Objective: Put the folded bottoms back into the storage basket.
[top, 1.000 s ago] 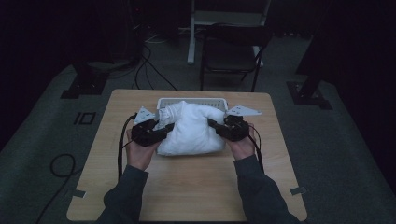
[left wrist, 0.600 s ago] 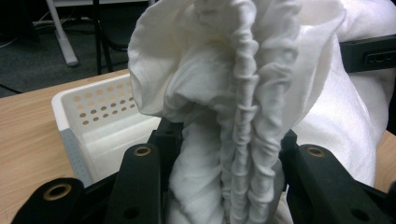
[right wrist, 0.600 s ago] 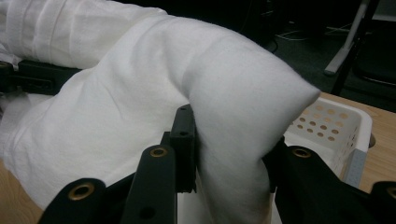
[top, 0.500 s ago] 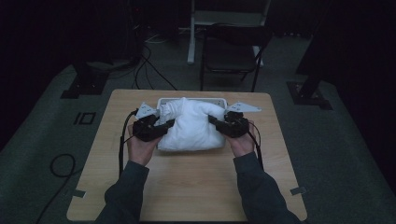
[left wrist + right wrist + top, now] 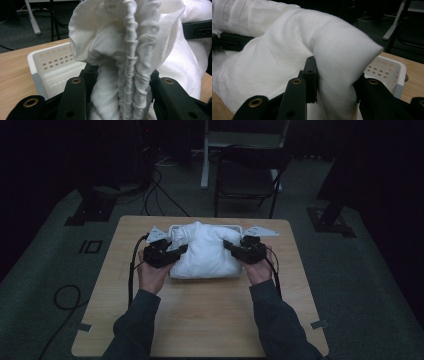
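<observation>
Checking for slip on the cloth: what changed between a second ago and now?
Nothing visibly changed. The left gripper and right gripper stay clamped on opposite ends of the white cloth bundle, which sits at the white perforated basket on the table.

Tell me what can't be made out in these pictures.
- Inside of the white basket: covered by the white cloth in the high view and both gripper views.
- Cloth's lower end, left gripper view: cut off by the bottom edge.
- Room behind the chair, high view: too dark.
</observation>
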Demonstrator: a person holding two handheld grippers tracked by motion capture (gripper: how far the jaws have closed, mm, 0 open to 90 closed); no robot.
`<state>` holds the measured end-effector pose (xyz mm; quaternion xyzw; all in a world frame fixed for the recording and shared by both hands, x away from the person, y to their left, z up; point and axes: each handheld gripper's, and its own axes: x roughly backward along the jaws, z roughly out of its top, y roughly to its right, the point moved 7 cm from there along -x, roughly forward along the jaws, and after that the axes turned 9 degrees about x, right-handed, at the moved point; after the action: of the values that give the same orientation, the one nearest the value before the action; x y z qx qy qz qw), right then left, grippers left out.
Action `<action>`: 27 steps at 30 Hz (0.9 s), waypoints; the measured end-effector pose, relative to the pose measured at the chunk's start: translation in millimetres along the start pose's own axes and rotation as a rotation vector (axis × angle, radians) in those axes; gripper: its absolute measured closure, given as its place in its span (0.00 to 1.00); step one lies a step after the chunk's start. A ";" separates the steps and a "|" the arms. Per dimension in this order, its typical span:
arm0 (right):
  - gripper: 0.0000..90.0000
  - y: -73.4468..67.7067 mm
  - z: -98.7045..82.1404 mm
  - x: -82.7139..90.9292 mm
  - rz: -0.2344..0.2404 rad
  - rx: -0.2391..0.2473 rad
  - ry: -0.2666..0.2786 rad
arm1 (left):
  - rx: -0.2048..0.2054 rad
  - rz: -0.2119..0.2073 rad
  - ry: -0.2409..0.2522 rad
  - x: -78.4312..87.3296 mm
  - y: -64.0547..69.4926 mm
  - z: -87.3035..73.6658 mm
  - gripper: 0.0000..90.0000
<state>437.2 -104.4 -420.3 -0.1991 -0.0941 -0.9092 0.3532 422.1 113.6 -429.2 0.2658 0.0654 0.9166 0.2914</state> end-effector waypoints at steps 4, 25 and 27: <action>0.76 3.3 0.7 -1.5 -0.003 -0.002 -0.001 | 0.002 0.002 0.002 -2.8 -0.5 2.6 0.66; 0.77 18.1 12.7 -9.0 -0.044 -0.019 0.002 | 0.015 0.025 0.016 -17.0 -3.3 18.6 0.66; 0.77 19.2 14.4 -9.7 -0.047 -0.020 0.003 | 0.015 0.029 0.019 -18.0 -3.7 20.8 0.66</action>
<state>461.1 -108.2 -410.9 -0.1992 -0.0894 -0.9184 0.3299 447.3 105.7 -420.5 0.2601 0.0711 0.9227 0.2755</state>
